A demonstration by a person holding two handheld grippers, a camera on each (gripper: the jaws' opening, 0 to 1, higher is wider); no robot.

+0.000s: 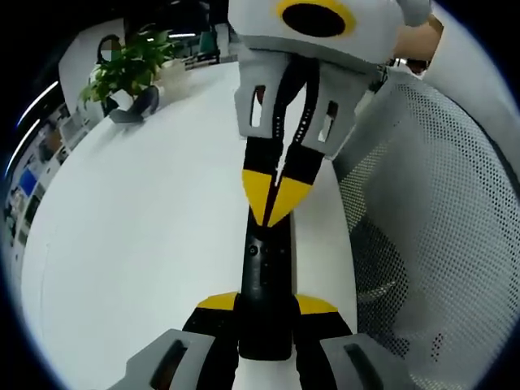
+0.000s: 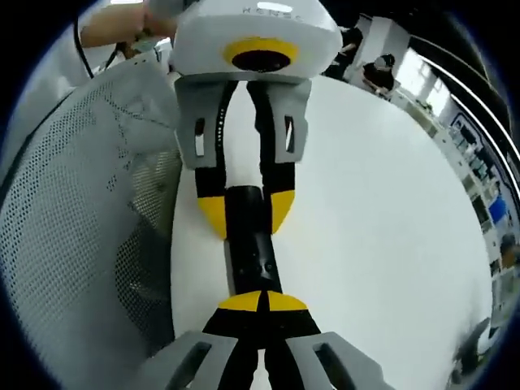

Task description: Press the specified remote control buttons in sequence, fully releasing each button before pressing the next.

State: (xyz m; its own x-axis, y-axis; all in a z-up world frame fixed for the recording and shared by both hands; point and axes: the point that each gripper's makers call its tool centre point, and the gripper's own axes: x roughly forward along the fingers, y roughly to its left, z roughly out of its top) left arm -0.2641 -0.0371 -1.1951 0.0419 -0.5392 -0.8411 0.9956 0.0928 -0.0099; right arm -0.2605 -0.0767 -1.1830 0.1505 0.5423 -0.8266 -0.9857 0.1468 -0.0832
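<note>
Slim black plastic remote (image 1: 266,284) sat clamped at one end in your left gripper (image 1: 266,305), low centre.
Your right gripper (image 2: 262,301), jaws pinched together, pressed its tips onto the remote's buttons, low centre.

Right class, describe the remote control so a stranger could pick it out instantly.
Start at the white round table. Near its edge beside the grey mesh chair, two yellow-tipped grippers meet. The slim black bar-shaped remote control lies between them, the left gripper clamping one end, its small buttons facing up.

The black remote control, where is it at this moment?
The black remote control lies on the white table, clamped at one end by the left tool. The shut right tool meets its other end, beside the mesh chair.
</note>
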